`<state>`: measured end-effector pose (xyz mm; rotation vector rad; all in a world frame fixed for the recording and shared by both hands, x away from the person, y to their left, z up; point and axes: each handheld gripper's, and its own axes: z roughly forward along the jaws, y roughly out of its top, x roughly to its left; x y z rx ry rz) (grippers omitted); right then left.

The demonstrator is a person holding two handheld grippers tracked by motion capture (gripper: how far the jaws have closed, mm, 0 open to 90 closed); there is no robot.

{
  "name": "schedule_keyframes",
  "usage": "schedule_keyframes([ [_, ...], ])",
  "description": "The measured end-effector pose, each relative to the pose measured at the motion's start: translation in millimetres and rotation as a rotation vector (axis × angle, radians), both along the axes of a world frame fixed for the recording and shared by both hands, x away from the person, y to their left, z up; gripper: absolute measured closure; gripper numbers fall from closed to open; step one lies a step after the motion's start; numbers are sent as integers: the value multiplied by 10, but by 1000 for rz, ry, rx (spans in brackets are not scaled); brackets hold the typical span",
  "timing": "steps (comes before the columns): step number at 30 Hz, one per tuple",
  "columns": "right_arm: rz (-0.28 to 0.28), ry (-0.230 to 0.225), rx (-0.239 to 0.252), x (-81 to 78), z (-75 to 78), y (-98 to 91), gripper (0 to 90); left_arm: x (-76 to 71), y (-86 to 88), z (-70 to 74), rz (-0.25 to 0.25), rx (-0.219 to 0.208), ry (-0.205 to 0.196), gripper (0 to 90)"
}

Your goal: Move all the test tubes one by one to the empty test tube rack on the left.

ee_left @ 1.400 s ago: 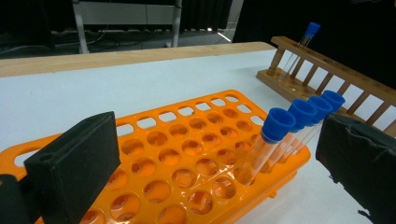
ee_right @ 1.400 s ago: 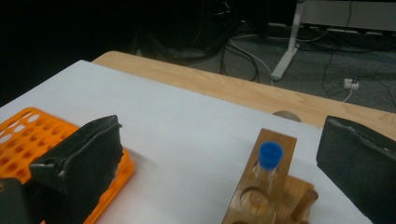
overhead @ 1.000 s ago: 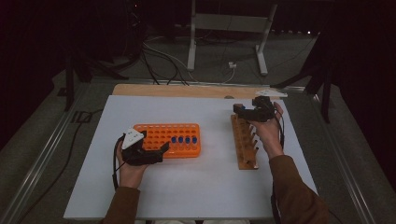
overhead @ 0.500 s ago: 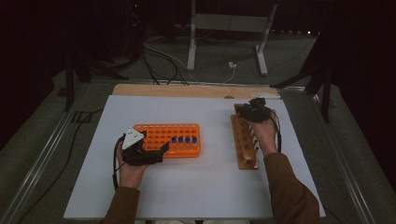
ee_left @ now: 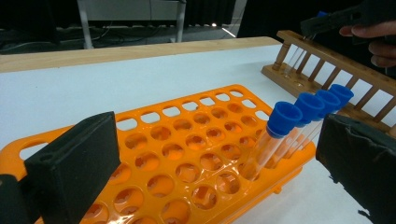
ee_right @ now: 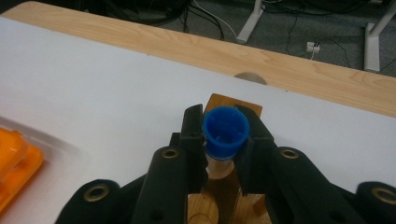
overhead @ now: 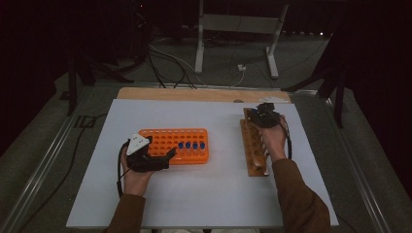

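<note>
A: Start at the right gripper. What are its jaws doing?

B: They have just been closing, and now they pinch the blue cap of a tube from both sides, at the centre of the right gripper view. The grip sits on the cap, probably because that is the widest, least slippery part.

A: And where is the tube itself?

B: Its clear body hangs below the cap into the wooden rack, at the rack's far end, right of centre in the high view. It looks seated in the rack, so this seems the moment before lifting it out.

A: The left gripper?

B: Its jaws stand wide apart with nothing pressed between them. They straddle the near corner of the orange tray, likely to steady it or wait beside it.

A: Why there?

B: Four capped tubes already lean in a row at the tray's right side, with free holes beside them. The next tube would presumably go there.
</note>
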<state>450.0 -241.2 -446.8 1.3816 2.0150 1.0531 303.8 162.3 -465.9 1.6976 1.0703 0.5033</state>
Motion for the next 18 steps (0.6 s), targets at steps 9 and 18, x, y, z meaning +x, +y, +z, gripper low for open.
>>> schedule_keyframes([
  [9, -5, -16, 18, -37, 68, -28, 758, 1, 10, 5, 4, 1, -2, 8],
  [18, 0, -48, 30, -101, 228, -67, 759, 17, -39, 27, -23, 15, -5, 7],
])
